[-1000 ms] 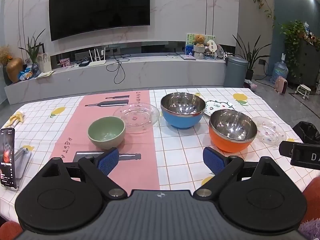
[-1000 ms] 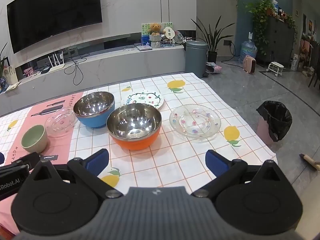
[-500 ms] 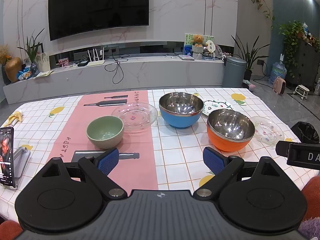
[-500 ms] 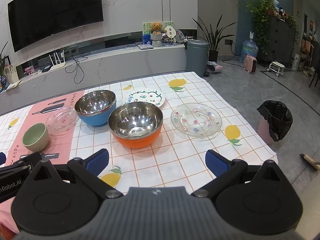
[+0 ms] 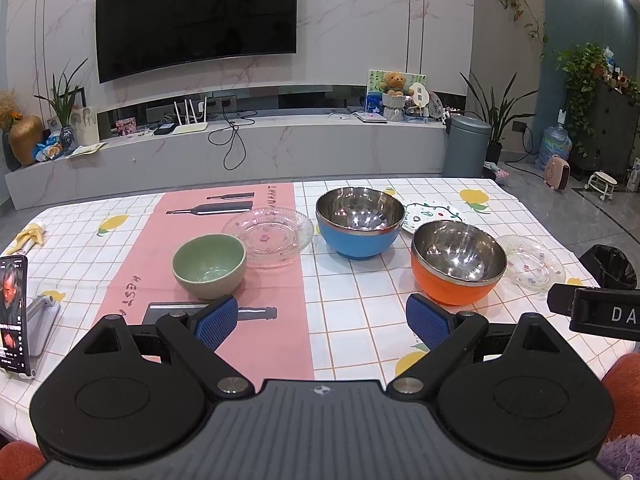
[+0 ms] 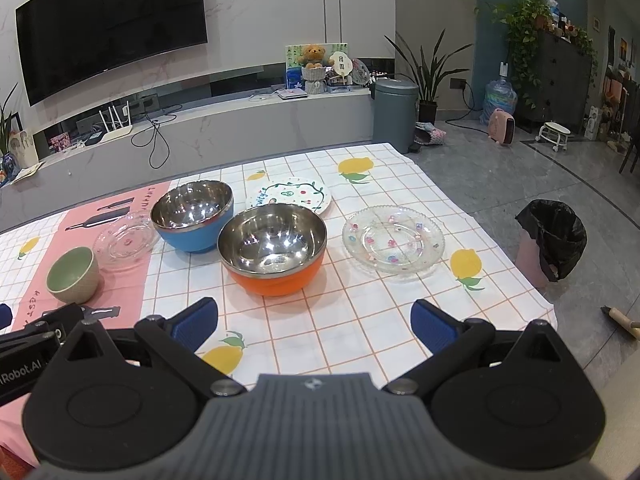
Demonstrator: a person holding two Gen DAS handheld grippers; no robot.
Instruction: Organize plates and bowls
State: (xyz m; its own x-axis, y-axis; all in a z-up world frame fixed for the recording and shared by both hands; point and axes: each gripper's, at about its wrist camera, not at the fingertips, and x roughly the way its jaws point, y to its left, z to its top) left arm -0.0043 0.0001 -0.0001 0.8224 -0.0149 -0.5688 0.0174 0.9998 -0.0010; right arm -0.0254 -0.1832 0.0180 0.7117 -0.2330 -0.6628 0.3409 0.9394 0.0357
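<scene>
On the checked tablecloth stand a small green bowl (image 5: 209, 265), a blue steel-lined bowl (image 5: 359, 222) and an orange steel-lined bowl (image 5: 458, 262). A clear glass plate (image 5: 273, 235) lies behind the green bowl. A second glass plate (image 6: 393, 239) lies right of the orange bowl (image 6: 272, 254). A white painted plate (image 6: 289, 195) sits behind the blue bowl (image 6: 193, 216). My left gripper (image 5: 322, 324) is open above the near edge, in front of the bowls. My right gripper (image 6: 314, 326) is open too, below the orange bowl, and holds nothing.
A phone on a stand (image 5: 14, 312) stands at the table's left edge, and a yellow cloth (image 5: 28, 236) lies further back. A bin with a black bag (image 6: 550, 238) is on the floor right of the table. A TV console runs along the far wall.
Both grippers have drifted slightly, so the bowls sit a little differently in view. Nothing on the table has moved and both stay open.
</scene>
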